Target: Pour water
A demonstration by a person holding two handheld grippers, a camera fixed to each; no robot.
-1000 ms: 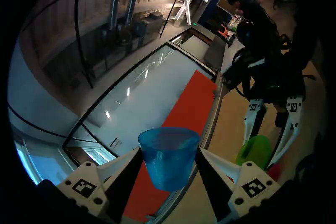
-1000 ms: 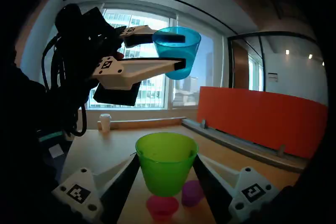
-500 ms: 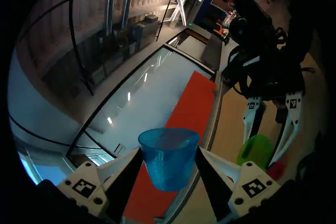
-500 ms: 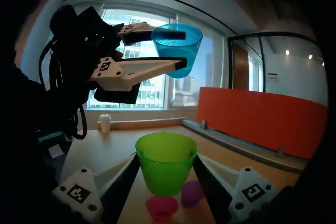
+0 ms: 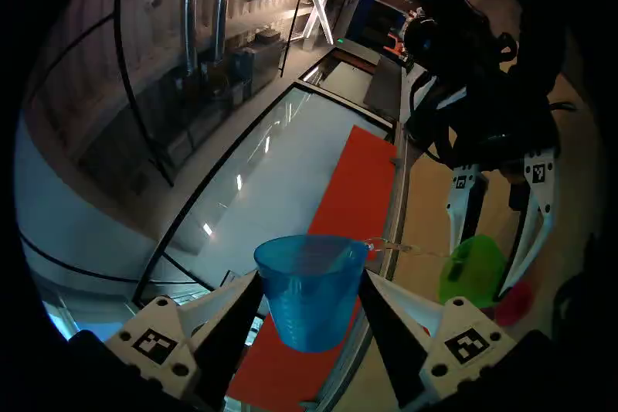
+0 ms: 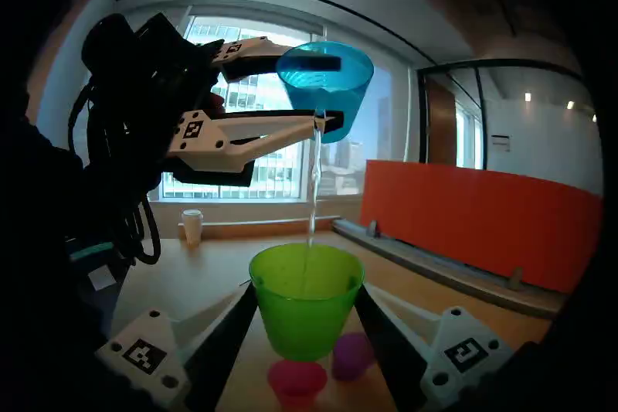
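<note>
- The counter (image 6: 201,273) is of light wood and runs towards the window.
- A pink cup (image 6: 297,383) stands upright on its near part.
- A purple cup (image 6: 352,355) stands just beside the pink one.
- A small white cup (image 6: 192,225) stands at the far edge.
- A grey rail (image 6: 432,261) and an orange partition (image 6: 479,219) border its right side.
</note>
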